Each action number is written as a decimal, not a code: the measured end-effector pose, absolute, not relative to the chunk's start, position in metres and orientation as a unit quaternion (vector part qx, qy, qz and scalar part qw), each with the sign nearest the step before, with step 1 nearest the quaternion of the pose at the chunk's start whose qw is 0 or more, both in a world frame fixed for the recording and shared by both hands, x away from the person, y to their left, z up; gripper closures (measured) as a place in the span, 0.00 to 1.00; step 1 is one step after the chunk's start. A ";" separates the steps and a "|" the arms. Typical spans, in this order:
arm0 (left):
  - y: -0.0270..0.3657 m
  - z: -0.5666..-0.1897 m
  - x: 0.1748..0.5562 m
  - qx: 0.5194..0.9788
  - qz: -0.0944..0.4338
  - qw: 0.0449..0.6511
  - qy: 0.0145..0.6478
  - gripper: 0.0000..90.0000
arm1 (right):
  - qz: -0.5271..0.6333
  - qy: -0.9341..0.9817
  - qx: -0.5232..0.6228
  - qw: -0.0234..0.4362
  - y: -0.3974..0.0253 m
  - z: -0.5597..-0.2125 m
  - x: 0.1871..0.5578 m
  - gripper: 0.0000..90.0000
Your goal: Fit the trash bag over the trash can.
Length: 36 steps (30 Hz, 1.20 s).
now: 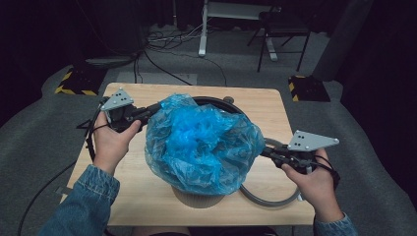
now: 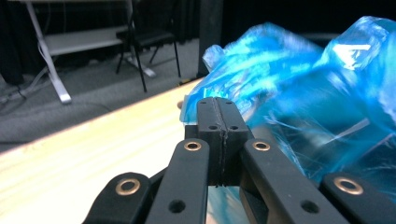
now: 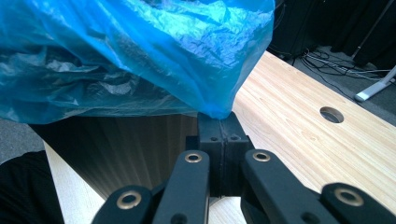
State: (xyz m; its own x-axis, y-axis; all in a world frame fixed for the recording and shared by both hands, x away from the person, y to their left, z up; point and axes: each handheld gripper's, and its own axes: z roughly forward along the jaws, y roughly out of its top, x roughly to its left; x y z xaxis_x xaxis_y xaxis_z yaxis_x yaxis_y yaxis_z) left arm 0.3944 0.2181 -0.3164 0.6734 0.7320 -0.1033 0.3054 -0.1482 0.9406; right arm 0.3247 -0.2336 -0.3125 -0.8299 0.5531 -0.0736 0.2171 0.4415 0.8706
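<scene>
A crumpled blue plastic bag [image 1: 201, 142] is draped over a dark ribbed bin [image 1: 196, 199] in the middle of the wooden table [image 1: 142, 196]. My left gripper [image 1: 156, 108] is at the bag's far left edge, shut on a fold of the film. In the left gripper view the jaws [image 2: 220, 105] meet with blue bag [image 2: 303, 93] pinched at their tip. My right gripper [image 1: 264, 151] is shut on the bag's right edge. The right gripper view shows a corner of the bag [image 3: 130, 56] caught between the closed jaws [image 3: 219, 122], with the bin's wall [image 3: 130, 144] behind.
A grey ring [image 1: 268, 200] lies on the table around the bin's right side. The tabletop has a round hole [image 3: 331, 114] near its far edge. Beyond the table stand a black chair [image 1: 282, 29] and a white desk leg [image 1: 202, 29], with cables on the floor.
</scene>
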 end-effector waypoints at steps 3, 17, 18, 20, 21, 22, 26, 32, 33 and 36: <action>0.216 -0.324 0.400 0.736 0.182 0.545 0.357 1.00 | 0.477 0.829 0.232 0.176 -0.231 -0.314 0.328 1.00; 0.204 -0.332 0.413 0.737 0.166 0.557 0.346 0.97 | 0.456 0.832 0.264 0.175 -0.240 -0.330 0.338 1.00; 0.203 -0.333 0.413 0.738 0.162 0.556 0.345 0.97 | 0.459 0.830 0.268 0.171 -0.242 -0.332 0.339 1.00; 0.203 -0.335 0.414 0.741 0.160 0.553 0.345 0.98 | 0.464 0.828 0.269 0.168 -0.244 -0.333 0.339 1.00; 0.203 -0.336 0.414 0.740 0.161 0.554 0.346 0.98 | 0.463 0.828 0.268 0.169 -0.243 -0.333 0.338 1.00; 0.203 -0.338 0.415 0.741 0.159 0.551 0.349 0.99 | 0.464 0.827 0.268 0.170 -0.242 -0.333 0.338 1.00; 0.205 -0.347 0.417 0.744 0.154 0.539 0.363 0.99 | 0.475 0.821 0.266 0.173 -0.235 -0.330 0.341 1.00; 0.202 -0.351 0.419 0.753 0.161 0.522 0.367 0.99 | 0.475 0.822 0.263 0.174 -0.224 -0.328 0.348 1.00; 0.201 -0.350 0.418 0.751 0.163 0.524 0.367 0.99 | 0.471 0.823 0.265 0.173 -0.222 -0.329 0.349 1.00; 0.201 -0.347 0.417 0.741 0.167 0.540 0.363 0.99 | 0.455 0.830 0.274 0.171 -0.221 -0.334 0.353 1.00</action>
State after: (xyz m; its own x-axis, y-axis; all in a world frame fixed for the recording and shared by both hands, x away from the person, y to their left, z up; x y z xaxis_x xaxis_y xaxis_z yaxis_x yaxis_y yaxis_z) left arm 0.4165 0.2014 -0.3472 0.6817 0.7171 -0.1451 0.3572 -0.1531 0.9214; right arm 0.3532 -0.2215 -0.3335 -0.7908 0.6111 -0.0346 0.3000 0.4362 0.8484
